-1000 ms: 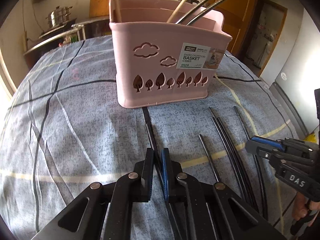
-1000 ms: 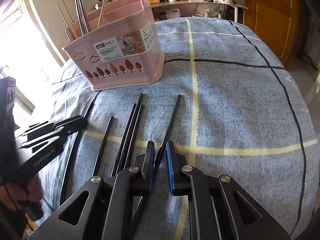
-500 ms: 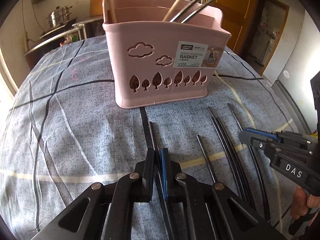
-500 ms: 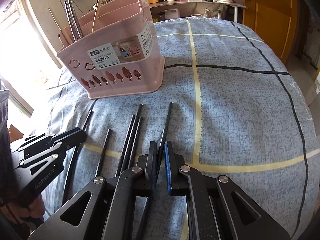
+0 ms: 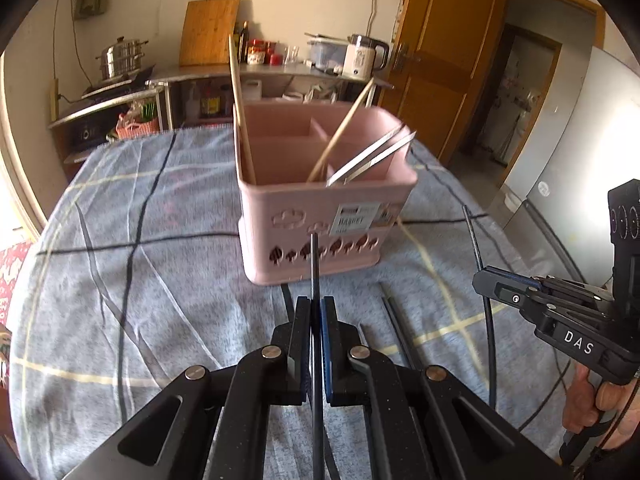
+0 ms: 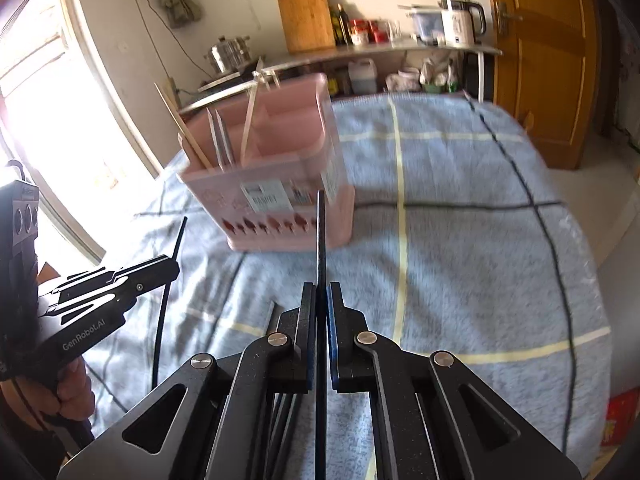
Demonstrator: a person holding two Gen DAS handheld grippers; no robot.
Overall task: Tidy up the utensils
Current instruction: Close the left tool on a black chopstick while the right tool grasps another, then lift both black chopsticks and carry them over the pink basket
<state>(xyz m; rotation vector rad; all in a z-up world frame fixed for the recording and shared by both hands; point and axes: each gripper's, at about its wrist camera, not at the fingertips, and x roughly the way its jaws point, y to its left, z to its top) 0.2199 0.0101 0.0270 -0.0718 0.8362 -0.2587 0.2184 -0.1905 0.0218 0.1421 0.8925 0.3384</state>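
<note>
A pink utensil basket (image 5: 324,204) stands on the blue checked cloth, also in the right wrist view (image 6: 276,184). It holds wooden chopsticks (image 5: 240,108) and metal chopsticks (image 5: 372,156). My left gripper (image 5: 316,304) is shut on a black chopstick (image 5: 315,264), lifted off the cloth and pointing at the basket. My right gripper (image 6: 320,292) is shut on another black chopstick (image 6: 321,236), lifted likewise. The right gripper shows in the left wrist view (image 5: 480,280) holding its chopstick (image 5: 478,256). Several black chopsticks (image 5: 394,320) lie on the cloth below.
The cloth-covered table (image 5: 120,280) drops off at its edges. A counter (image 5: 256,72) with a kettle, jars, a cutting board and a steel pot stands behind. A wooden door (image 6: 540,60) is at the right.
Both grippers have closed on a black chopstick each and lifted them up off the cloth. The view now looks down into the basket from higher.
</note>
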